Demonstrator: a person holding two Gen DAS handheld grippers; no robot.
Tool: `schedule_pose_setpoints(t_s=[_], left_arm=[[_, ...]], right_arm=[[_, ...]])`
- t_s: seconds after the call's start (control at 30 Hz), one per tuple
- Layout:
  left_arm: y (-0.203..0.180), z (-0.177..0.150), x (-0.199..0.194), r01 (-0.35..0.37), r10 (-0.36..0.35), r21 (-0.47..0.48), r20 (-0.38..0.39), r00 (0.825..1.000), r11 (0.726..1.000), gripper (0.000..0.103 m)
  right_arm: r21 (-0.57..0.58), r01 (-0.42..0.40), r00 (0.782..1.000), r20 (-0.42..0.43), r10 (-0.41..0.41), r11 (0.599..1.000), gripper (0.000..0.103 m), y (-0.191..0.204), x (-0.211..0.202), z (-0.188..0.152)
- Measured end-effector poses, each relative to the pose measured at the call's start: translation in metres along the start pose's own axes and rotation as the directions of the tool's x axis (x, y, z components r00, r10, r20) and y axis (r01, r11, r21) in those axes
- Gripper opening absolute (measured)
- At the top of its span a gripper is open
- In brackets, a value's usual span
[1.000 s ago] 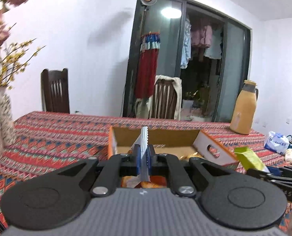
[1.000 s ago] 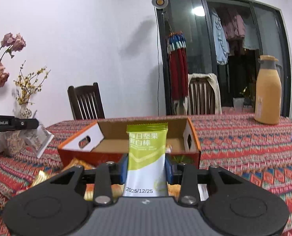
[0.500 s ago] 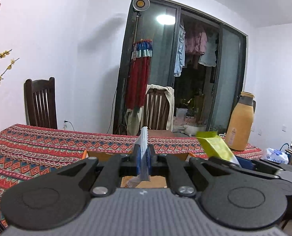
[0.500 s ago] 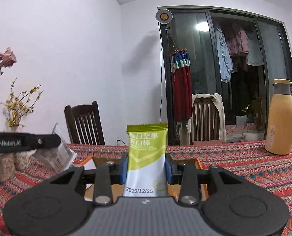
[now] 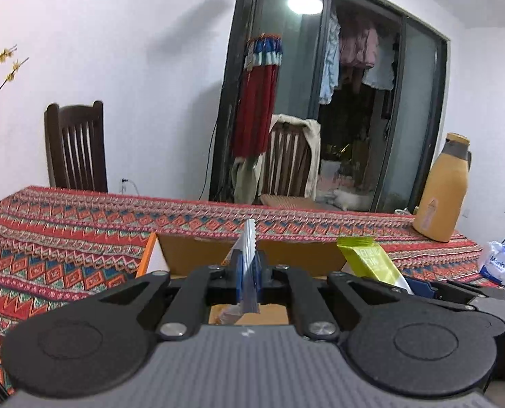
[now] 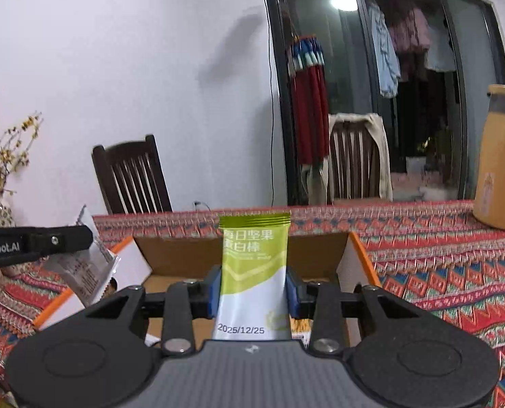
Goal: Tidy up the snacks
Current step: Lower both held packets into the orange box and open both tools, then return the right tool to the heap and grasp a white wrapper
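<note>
My left gripper [image 5: 249, 280] is shut on a thin silver-and-blue snack packet [image 5: 248, 258], held edge-on over the open cardboard box [image 5: 198, 251]. My right gripper [image 6: 254, 292] is shut on a green-and-white nut bar packet [image 6: 254, 265], upright over the same box [image 6: 317, 248]. The green packet also shows in the left wrist view [image 5: 371, 263] at the right. The left gripper with its silver packet [image 6: 85, 265] shows at the left of the right wrist view. Some snacks lie in the box bottom, mostly hidden.
The table has a red patterned cloth [image 5: 65, 238]. A tan thermos [image 5: 439, 190] stands at the far right, also seen in the right wrist view [image 6: 497, 166]. A white tissue pack [image 5: 501, 267] lies at the right edge. A vase with flowers [image 6: 0, 204] stands left. Chairs stand behind the table.
Both grippers have moved forward and now hover lower over the box with their packets. The box's inside has come back into view.
</note>
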State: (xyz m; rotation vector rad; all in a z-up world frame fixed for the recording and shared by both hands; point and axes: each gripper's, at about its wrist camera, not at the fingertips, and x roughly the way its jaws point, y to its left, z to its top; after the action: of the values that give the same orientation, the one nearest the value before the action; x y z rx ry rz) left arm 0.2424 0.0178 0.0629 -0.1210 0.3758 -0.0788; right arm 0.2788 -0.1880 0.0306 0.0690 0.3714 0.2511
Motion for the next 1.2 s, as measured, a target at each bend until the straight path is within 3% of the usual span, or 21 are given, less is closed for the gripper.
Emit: schedule_pose_setpoints(t_s=[0.07, 0.13, 0.2, 0.27, 0.3, 0.37, 0.83, 1.2], left_arm=[[0.002, -0.002, 0.000, 0.002, -0.002, -0.010, -0.007, 1.000, 1.000, 0.009], [0.003, -0.003, -0.002, -0.002, 0.002, -0.016, -0.004, 1.000, 1.000, 0.010], [0.004, -0.003, -0.005, 0.001, -0.001, -0.025, 0.004, 1.000, 1.000, 0.024], [0.006, -0.003, -0.009, -0.020, 0.021, -0.049, 0.026, 0.999, 0.999, 0.090], [0.006, -0.004, -0.013, -0.043, 0.046, -0.056, 0.052, 0.998, 0.997, 0.101], [0.007, -0.004, -0.019, -0.063, 0.069, -0.063, 0.086, 0.994, 0.996, 0.103], [-0.001, 0.003, -0.041, -0.082, 0.090, -0.060, 0.135, 0.987, 0.995, 0.103], [-0.007, 0.004, -0.086, -0.087, 0.094, -0.042, 0.183, 0.979, 0.995, 0.103]], right_arm=[[0.008, 0.007, 1.000, -0.007, -0.007, 1.000, 0.040, -0.001, 0.000, -0.002], [0.022, 0.015, 1.000, 0.008, -0.015, 1.000, 0.057, -0.002, -0.003, -0.002], [0.037, 0.023, 0.999, 0.031, -0.024, 0.999, 0.091, -0.005, -0.009, -0.003], [0.047, 0.028, 0.998, 0.050, -0.030, 0.998, 0.095, -0.007, -0.014, -0.003], [0.057, 0.026, 0.998, 0.056, -0.030, 0.998, 0.100, -0.009, -0.015, -0.003], [0.067, 0.026, 0.997, 0.070, -0.031, 0.997, 0.103, -0.010, -0.020, -0.004], [0.064, 0.023, 0.993, 0.118, -0.031, 0.998, 0.103, -0.009, -0.037, 0.000], [0.023, 0.009, 0.980, 0.198, -0.014, 1.000, 0.103, 0.000, -0.097, 0.001]])
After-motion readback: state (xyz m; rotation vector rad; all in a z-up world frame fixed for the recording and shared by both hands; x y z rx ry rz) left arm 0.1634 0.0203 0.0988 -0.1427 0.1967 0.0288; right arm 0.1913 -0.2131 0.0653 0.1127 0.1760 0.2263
